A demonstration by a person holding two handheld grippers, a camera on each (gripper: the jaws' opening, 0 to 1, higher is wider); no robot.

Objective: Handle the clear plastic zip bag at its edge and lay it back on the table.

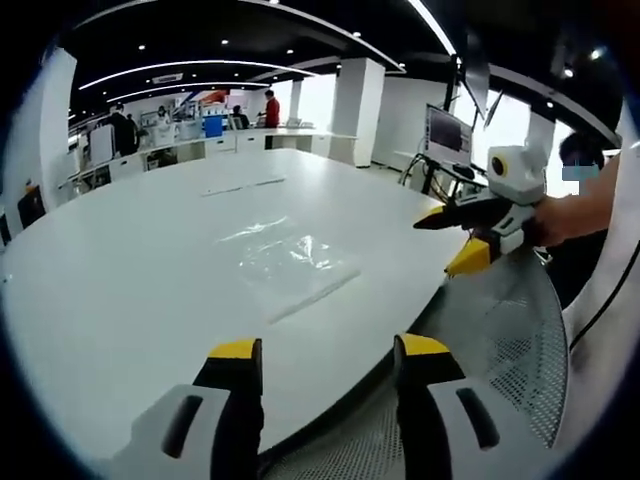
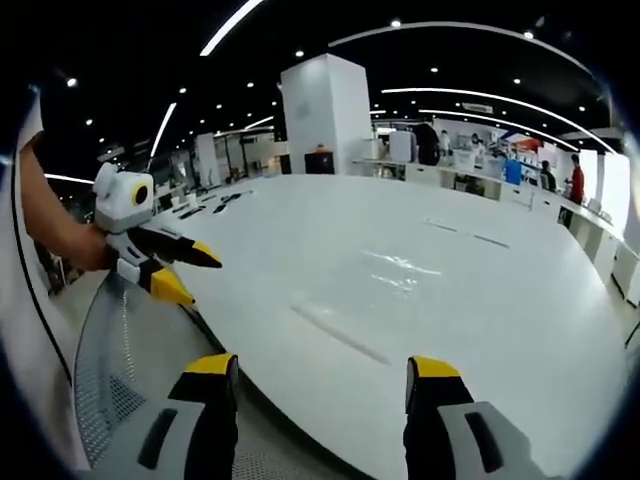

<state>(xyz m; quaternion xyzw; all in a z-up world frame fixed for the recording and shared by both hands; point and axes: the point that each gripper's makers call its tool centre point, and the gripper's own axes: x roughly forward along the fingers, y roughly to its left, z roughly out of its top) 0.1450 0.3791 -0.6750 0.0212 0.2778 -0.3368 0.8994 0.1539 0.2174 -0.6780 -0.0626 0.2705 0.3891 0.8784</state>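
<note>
Both hand-held grippers, left (image 1: pixel 325 365) and right (image 2: pixel 325 380), hover wide-jawed at lower frame; zip bag (image 1: pixel 290 262) flat mid-counter (image 1: pixel 120 270), bare surface around.

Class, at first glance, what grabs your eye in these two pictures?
A big white table spreads across both views, with a clear plastic zip bag lying flat near its curved edge. The yellow-tipped left gripper and right gripper hover open beyond that edge, over a mesh chair.

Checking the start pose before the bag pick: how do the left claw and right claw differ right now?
Both hang off the table edge. Seen from the left gripper view, the right claw is beside the table's rim, level with the zip bag. The left claw sits nearer the table's near edge, with the bag ahead of it. Both are open, empty, with yellow tips.
</note>
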